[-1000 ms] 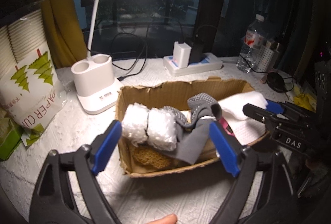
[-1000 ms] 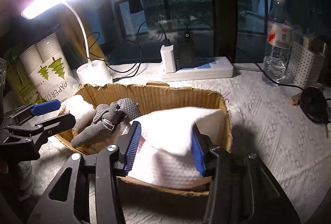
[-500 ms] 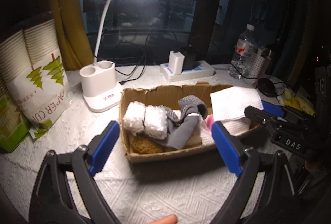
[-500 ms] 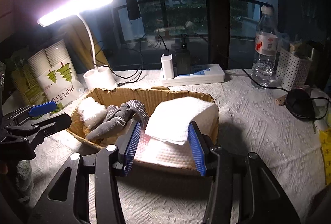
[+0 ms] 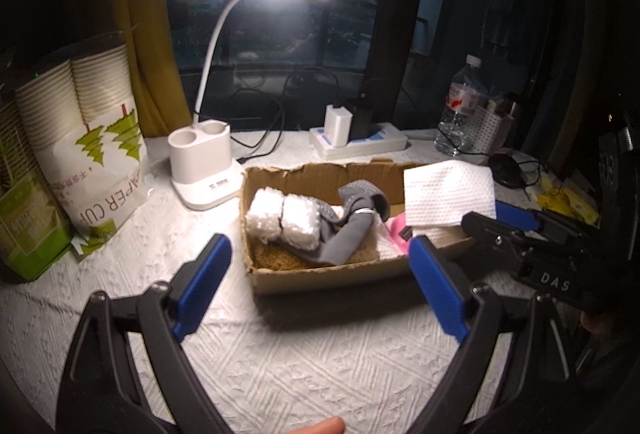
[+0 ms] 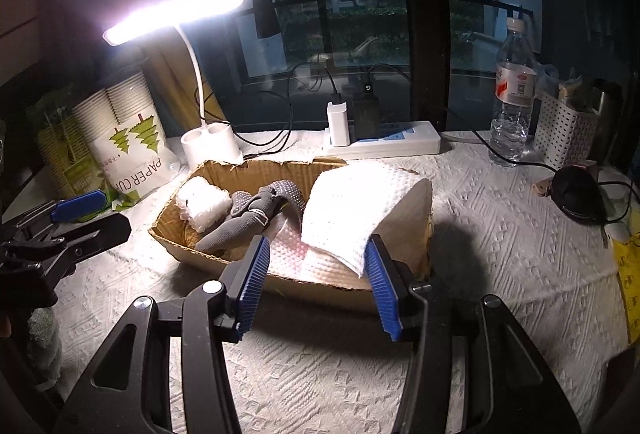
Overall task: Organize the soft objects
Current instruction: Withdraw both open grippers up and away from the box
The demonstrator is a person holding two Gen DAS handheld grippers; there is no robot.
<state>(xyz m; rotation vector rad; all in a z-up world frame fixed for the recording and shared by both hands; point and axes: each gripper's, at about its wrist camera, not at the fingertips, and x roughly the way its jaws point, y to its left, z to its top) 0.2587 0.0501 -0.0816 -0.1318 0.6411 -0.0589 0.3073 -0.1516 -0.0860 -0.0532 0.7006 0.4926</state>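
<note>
A torn cardboard box [image 5: 320,280] [image 6: 256,169] holds a white bubble-textured roll [image 5: 282,218], a grey dotted sock [image 5: 352,230] [image 6: 248,222], a brown knit piece [image 5: 280,262] and something pink [image 5: 394,228]. A white folded cloth [image 5: 444,193] [image 6: 356,201] is draped over the box's right end. My left gripper [image 5: 318,254] [image 6: 100,215] is wide open in front of the box, with nothing between its fingers. My right gripper [image 6: 318,248] [image 5: 486,213] is at the box's right front rim and its jaws are opening. The cloth's lower corner lies between them, unpinched.
A lit desk lamp with a white base [image 5: 202,161] and a bag of paper cups [image 5: 100,161] stand to the left. Behind the box are a power strip [image 5: 360,143] with cables and a water bottle [image 6: 514,93]. A white perforated basket [image 6: 564,131] and a black object [image 6: 576,189] are at the right.
Both grippers have drawn back and up from the box, so it looks smaller. The right jaws, earlier snug against the white cloth, now stand wider, and the cloth rests on the box.
</note>
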